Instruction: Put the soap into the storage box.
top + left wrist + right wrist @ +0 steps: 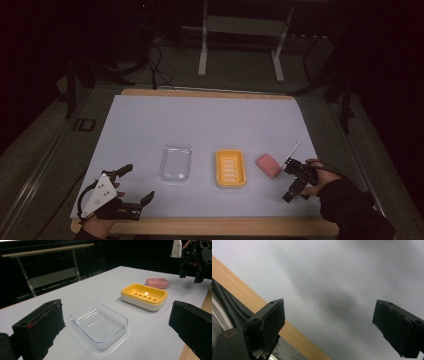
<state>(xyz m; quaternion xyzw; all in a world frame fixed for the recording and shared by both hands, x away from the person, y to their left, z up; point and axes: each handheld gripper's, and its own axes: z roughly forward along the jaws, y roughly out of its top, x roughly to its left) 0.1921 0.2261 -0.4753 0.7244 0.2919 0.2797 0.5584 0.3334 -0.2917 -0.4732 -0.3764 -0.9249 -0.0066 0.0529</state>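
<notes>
A pink soap bar (268, 165) (157, 283) lies on the white sheet, just right of a yellow slotted soap dish (218, 170) (140, 301). Left of the dish sits a clear plastic tray (176, 163) (75, 317) with nothing in it. My right gripper (289, 181) (192, 267) (332, 320) stands open just right of the soap, apart from it, with only the white sheet between its jaws. My left gripper (140, 183) (117, 315) rests open at the front left corner. It faces the clear tray and holds nothing.
The wooden table edge (210, 226) (242, 292) runs along the front, close to both hands. Behind the table stands a white metal frame (240, 30) (47, 251), and cables (155, 65) lie on the dark floor.
</notes>
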